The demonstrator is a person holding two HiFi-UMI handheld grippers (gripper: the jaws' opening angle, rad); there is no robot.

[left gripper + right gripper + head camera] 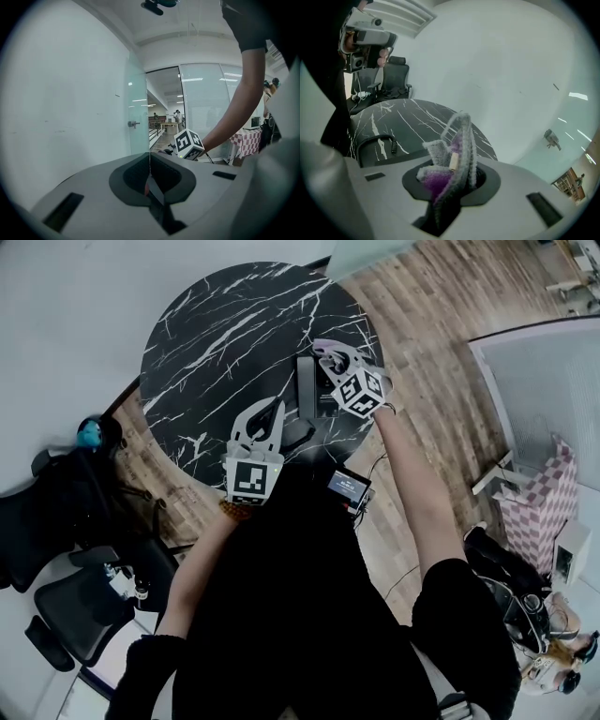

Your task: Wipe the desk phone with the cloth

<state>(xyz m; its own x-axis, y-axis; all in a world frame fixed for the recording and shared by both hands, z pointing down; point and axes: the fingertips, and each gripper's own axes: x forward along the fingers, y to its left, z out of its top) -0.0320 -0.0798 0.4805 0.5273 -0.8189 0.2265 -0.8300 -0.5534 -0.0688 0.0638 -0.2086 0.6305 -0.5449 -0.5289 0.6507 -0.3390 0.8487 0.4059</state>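
Observation:
The dark desk phone (pixel 307 390) sits near the front right edge of the round black marble table (pixel 216 334). Its coiled cord (pixel 377 140) shows in the right gripper view. My right gripper (pixel 332 354) hovers over the phone's far end, shut on a fuzzy grey and purple cloth (pixel 452 161) that sticks up between its jaws. My left gripper (pixel 270 411) is just left of the phone above the table's near edge. In the left gripper view its jaws (pixel 149 164) are shut with nothing between them, pointing up at a white wall.
Black office chairs (pixel 66 512) stand to the left of the table. A small device with a lit screen (pixel 349 487) hangs near the person's waist. A checkered cloth (pixel 544 502) covers furniture at the right. A glass door (pixel 138 108) is beyond the table.

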